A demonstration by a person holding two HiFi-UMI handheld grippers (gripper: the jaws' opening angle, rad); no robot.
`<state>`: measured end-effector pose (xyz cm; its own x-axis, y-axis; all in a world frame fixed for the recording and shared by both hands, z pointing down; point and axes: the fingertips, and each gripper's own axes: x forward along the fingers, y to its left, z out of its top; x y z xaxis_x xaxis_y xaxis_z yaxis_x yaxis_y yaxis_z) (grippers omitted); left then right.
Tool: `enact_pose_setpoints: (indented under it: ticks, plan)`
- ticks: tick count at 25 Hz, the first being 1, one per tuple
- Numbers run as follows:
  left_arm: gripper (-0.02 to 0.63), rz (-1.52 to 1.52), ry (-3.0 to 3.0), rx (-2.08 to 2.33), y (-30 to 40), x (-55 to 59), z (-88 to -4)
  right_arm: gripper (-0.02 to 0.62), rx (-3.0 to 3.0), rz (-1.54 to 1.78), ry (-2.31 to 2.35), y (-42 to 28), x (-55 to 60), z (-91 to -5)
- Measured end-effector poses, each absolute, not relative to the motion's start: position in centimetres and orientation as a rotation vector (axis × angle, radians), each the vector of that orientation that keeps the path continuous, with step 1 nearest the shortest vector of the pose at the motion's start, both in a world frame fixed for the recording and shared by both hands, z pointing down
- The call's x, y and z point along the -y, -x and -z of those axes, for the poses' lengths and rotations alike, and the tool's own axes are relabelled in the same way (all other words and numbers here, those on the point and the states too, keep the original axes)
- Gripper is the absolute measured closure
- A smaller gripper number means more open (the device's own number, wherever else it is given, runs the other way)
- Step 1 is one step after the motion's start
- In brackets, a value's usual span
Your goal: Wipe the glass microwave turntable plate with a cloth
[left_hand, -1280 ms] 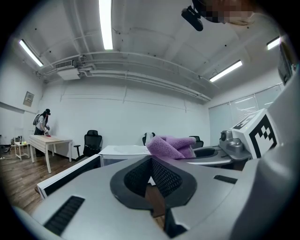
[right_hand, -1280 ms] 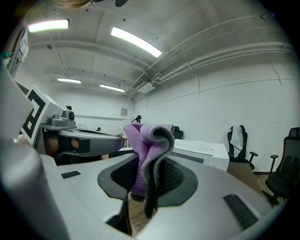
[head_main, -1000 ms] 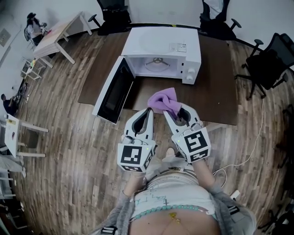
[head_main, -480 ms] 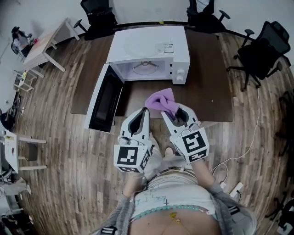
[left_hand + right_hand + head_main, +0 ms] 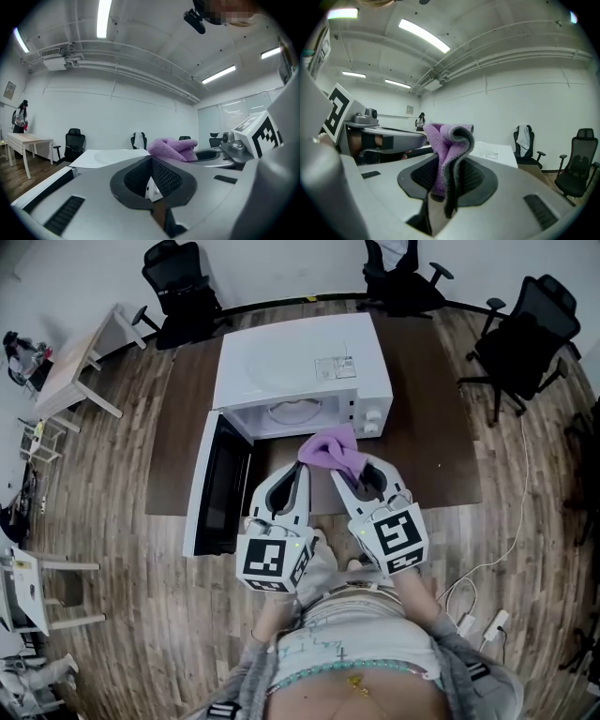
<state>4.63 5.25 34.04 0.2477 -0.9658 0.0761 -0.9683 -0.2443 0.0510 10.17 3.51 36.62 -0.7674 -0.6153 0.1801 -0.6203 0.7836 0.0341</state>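
Against white walls point(image 5: 525, 103), fuzzy purple cloth point(image 5: 446, 145) stands bunched.

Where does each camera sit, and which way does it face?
Head view: on the person's head, steeply down at the open microwave; torso, left gripper, right gripper show.
Left gripper view: on left gripper, along its shut, empty jaws.
Right gripper view: on right gripper, along jaws clamping the purple cloth.
Shared: cloth in all three.
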Motion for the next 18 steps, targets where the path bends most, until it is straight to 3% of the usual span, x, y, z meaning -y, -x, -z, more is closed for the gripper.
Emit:
enact_pose_setpoints:
  ticks: [18]
  plan:
    - [0.594,-0.043,-2.563,1.648,1.6,3.6,-34.5,0.483,2.676,-0.05,-1.2,-4.3,4.5,-37.4]
